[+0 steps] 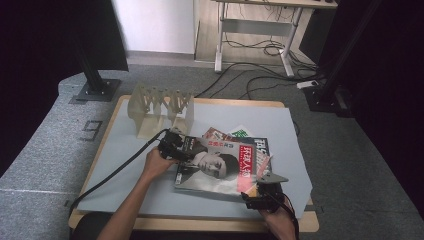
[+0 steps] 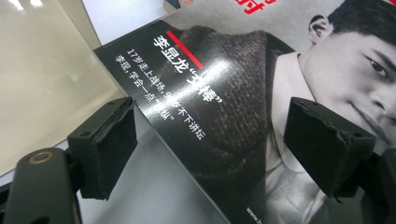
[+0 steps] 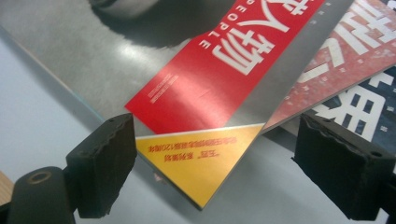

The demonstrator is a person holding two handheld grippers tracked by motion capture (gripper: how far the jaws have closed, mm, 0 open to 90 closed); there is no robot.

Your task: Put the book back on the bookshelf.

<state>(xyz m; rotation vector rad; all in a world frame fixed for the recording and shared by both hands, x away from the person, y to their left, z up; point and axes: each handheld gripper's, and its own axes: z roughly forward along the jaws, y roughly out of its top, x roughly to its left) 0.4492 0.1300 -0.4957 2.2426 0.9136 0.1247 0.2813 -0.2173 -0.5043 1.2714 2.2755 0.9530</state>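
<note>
Right gripper (image 3: 212, 172) agape at glossy magazine (image 1: 220, 165) corner (yellow triangle); left gripper (image 2: 210, 140) likewise unclenched.

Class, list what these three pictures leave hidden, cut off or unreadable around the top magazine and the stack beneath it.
- High view: the lower magazines are mostly covered by the top magazine; their number is unclear.
- High view: cover text too small to read.
- Right gripper view: the top magazine's red title band runs past the upper edge.
- Left gripper view: the cover portrait is cut off by the frame.
</note>
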